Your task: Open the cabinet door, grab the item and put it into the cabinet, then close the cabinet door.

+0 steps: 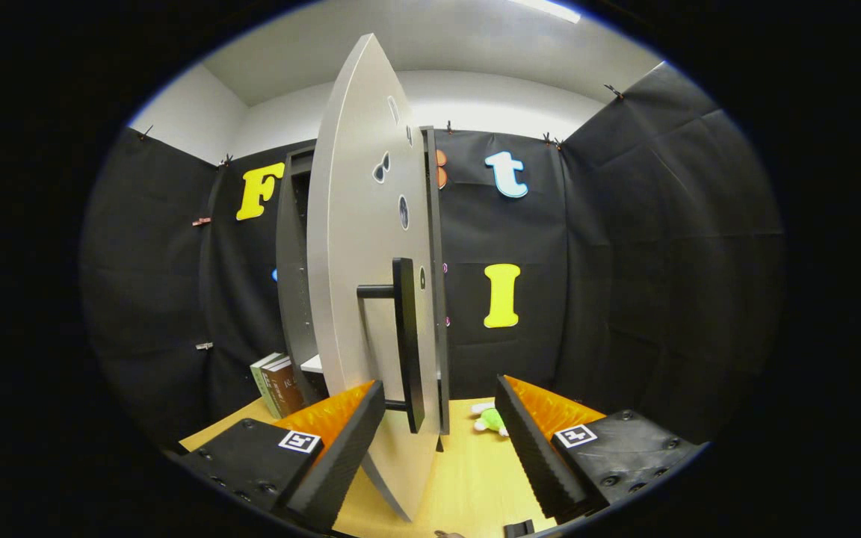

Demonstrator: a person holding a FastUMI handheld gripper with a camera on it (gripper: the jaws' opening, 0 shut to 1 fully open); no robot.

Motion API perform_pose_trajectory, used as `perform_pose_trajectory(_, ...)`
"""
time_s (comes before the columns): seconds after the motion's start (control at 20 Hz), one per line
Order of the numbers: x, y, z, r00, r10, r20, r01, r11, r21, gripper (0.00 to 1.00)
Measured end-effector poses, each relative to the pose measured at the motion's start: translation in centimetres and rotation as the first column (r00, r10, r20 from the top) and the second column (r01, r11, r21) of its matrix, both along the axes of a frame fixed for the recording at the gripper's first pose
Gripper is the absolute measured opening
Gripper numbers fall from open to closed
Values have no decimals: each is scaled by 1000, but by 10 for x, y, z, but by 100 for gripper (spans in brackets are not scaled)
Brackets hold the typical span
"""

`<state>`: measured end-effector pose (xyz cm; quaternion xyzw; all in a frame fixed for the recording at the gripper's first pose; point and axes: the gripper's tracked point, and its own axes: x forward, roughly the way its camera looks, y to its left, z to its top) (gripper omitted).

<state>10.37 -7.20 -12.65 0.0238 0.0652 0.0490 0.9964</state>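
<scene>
The cabinet's light grey door (pixel 359 246) stands swung out towards me, almost edge-on. Its black bar handle (pixel 406 336) runs upright along the door's near face. Behind it is the dark cabinet body (pixel 292 261), with part of its inside showing to the left of the door. My gripper (pixel 439 392) is open, and the handle's lower end and the door's edge stand between the fingers. The left finger (pixel 341 441) lies close against the door's face; neither finger presses on the handle. A small green and white plush toy (pixel 490 420) lies on the table just beyond the right finger.
A few books (pixel 277 385) stand upright at the cabinet's foot, left of the door. The wooden table (pixel 468 478) runs under the door and fingers. Black cloth walls close the booth behind and to both sides.
</scene>
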Motion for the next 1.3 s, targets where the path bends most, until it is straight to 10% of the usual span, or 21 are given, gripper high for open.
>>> perform_pose_trajectory(0.45,15,93,-10,1000,12,-6,-12,1000,15,98)
perform_pose_trajectory(0.9,51,203,-12,980,196,17,-196,980,30,99)
perform_pose_trajectory(1.3,61,177,4,992,108,68,-102,990,-94,98)
